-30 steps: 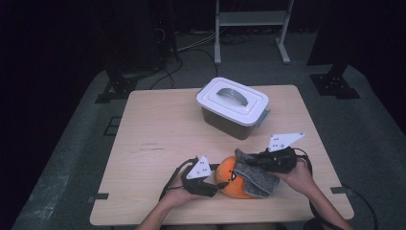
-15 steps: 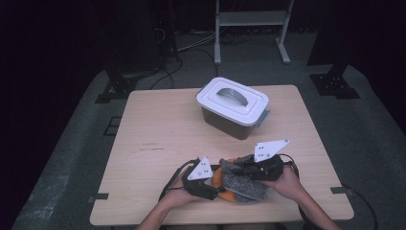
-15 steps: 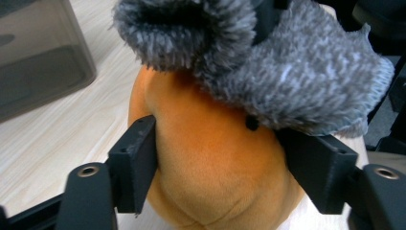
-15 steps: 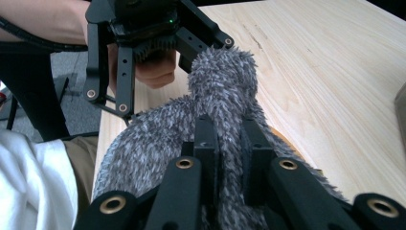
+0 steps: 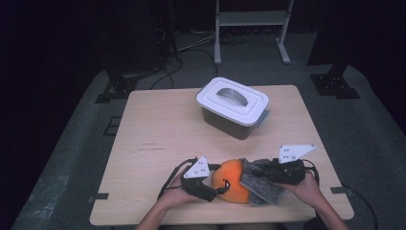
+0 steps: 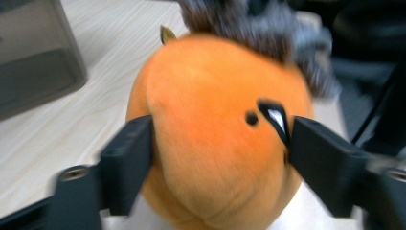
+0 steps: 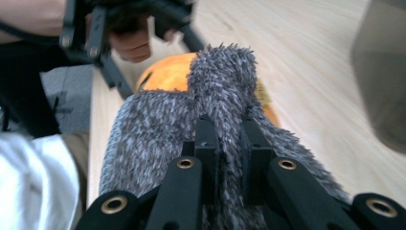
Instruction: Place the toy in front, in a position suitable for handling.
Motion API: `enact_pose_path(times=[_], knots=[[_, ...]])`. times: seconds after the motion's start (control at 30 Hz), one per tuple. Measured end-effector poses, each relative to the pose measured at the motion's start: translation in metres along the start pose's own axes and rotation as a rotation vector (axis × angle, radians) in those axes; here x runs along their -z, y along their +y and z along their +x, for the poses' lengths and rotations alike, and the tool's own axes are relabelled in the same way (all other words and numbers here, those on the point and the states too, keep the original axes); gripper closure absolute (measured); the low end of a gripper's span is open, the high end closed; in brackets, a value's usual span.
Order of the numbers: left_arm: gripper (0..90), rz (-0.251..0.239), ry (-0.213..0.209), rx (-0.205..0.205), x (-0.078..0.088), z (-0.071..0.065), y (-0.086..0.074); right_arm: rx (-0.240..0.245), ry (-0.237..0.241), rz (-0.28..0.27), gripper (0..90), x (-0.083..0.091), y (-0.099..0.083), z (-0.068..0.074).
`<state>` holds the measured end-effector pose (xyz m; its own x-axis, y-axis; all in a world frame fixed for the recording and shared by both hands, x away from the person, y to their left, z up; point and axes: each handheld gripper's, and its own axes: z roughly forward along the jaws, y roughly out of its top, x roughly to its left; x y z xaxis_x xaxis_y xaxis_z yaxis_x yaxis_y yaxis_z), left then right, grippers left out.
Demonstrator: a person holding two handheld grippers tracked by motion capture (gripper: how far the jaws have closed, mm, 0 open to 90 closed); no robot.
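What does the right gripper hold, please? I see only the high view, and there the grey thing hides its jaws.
Observer: In the right gripper view, the right gripper is shut on a raised fold of the grey fuzzy cloth.
Operator: And is the orange toy inside the left one?
Observer: Yes. In the left gripper view, the orange plush toy sits between the jaws of the left gripper, which have just been opening. Whether the pads press on it, I cannot tell.
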<state>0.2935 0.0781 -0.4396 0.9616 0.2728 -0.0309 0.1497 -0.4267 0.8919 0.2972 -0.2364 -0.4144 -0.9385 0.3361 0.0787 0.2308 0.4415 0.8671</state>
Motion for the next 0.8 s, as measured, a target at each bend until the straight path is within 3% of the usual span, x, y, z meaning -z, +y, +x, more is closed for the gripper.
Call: enact_pose_path(times=[0.07,0.1,0.2,0.3,0.37,0.47,0.6,0.77,0.8], knots=[[18.8,0.004,0.000,0.011,-0.001,0.001,0.000,0.015,0.034,0.002,80.4,-0.001,0.001,0.004],[22.8,0.016,0.011,-0.010,-0.002,0.000,0.000,0.018,0.037,0.008,80.4,-0.001,0.002,0.006],[31.3,0.020,0.025,-0.045,-0.002,-0.004,0.001,0.037,0.023,0.021,80.4,0.000,0.011,0.004],[32.7,0.024,0.029,-0.076,-0.001,-0.008,0.001,0.047,-0.010,0.000,80.4,-0.004,0.025,-0.001],[32.3,0.027,0.027,-0.070,0.000,-0.008,0.000,0.025,0.002,-0.006,80.3,-0.010,0.029,-0.006],[23.4,0.033,0.018,-0.050,0.003,-0.005,0.001,0.043,0.025,0.023,80.2,-0.022,0.027,-0.003],[9.4,-0.017,-0.013,0.020,0.004,0.001,0.002,0.043,0.059,-0.005,80.2,-0.024,0.021,0.003],[7.3,0.025,-0.075,0.058,-0.009,0.003,0.004,0.084,0.104,-0.006,80.2,-0.023,0.019,0.015],[9.6,0.027,-0.073,0.044,-0.010,0.002,0.002,0.093,0.103,-0.001,80.2,-0.023,0.020,0.015]])
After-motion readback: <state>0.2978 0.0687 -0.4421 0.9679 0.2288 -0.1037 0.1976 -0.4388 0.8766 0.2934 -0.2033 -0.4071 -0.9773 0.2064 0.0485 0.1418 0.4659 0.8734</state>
